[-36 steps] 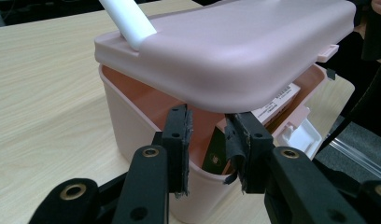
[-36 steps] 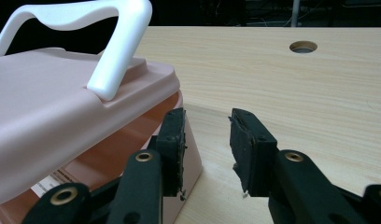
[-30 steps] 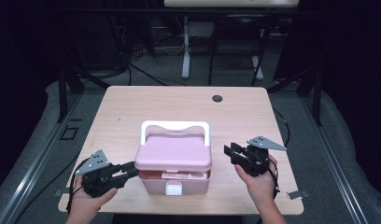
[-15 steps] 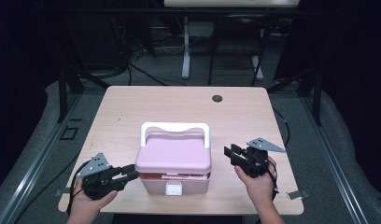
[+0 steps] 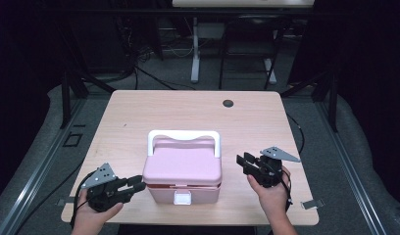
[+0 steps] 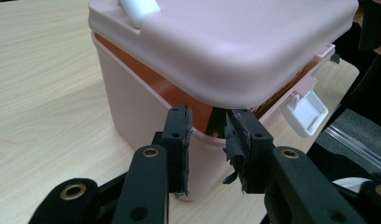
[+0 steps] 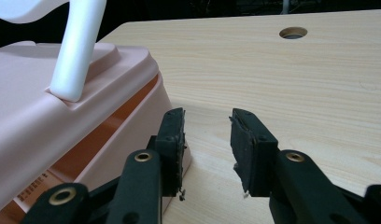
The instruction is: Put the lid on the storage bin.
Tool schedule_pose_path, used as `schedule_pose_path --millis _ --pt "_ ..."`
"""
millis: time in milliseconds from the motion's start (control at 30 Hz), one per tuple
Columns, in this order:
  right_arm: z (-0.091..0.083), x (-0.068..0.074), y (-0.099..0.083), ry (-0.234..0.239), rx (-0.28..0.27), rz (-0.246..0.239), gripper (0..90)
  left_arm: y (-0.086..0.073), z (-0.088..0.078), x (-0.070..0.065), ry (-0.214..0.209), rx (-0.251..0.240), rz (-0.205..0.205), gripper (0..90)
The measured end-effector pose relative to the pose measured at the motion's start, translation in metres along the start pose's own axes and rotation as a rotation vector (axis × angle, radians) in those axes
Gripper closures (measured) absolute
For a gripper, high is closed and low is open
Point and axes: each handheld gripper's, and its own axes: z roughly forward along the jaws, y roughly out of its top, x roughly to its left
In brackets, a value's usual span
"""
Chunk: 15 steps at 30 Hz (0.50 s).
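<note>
A pink lidded box [image 5: 182, 169] with a white handle [image 5: 183, 134] and a white latch [image 5: 182, 198] stands at the table's front middle. Its lid [image 6: 226, 42] sits slightly raised, and a gap under it shows an orange inside. My left gripper [image 5: 138, 183] is at the box's front left corner. Its jaws stand open just below the lid's edge [image 6: 209, 126], pressing on nothing. My right gripper [image 5: 243, 162] hovers open a little to the right of the box, with only bare table between its jaws [image 7: 207, 123]. The box wall [image 7: 132, 121] lies beside its left jaw.
The light wooden table [image 5: 163, 112] has a round cable hole [image 5: 228, 103] near its far edge. Dark floor, metal frames and stands surround the table. The person's hands come in at the front edge on both sides of the box.
The lid's front edge sits a little lower over the box than a second ago, hiding a label strip seen earlier. Both grippers have stayed in place.
</note>
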Motion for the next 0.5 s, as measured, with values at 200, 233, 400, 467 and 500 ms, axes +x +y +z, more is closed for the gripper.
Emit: schedule_pose_path --millis 200,233,400,467,500 --pt "0.0019 -0.0011 -0.0036 -0.008 0.008 -0.002 64.6 -0.0016 0.0006 0.0003 0.000 0.008 -0.005 68.9" --pt "0.0017 -0.0011 -0.0039 -0.009 0.010 -0.003 64.6 -0.0016 0.0002 0.0005 -0.001 0.018 -0.002 68.9" --pt "0.0013 -0.0010 -0.0045 -0.006 0.004 0.000 64.5 -0.0045 -0.0001 0.0008 0.000 0.011 -0.008 69.0" --pt "0.0017 -0.0013 -0.0051 -0.007 0.002 0.002 64.4 -0.0054 -0.0013 0.0012 0.001 0.013 -0.014 68.9" --pt "0.0018 -0.0014 -0.0053 -0.006 0.001 0.005 64.4 -0.0059 -0.0013 0.0013 -0.001 0.009 -0.017 68.9"
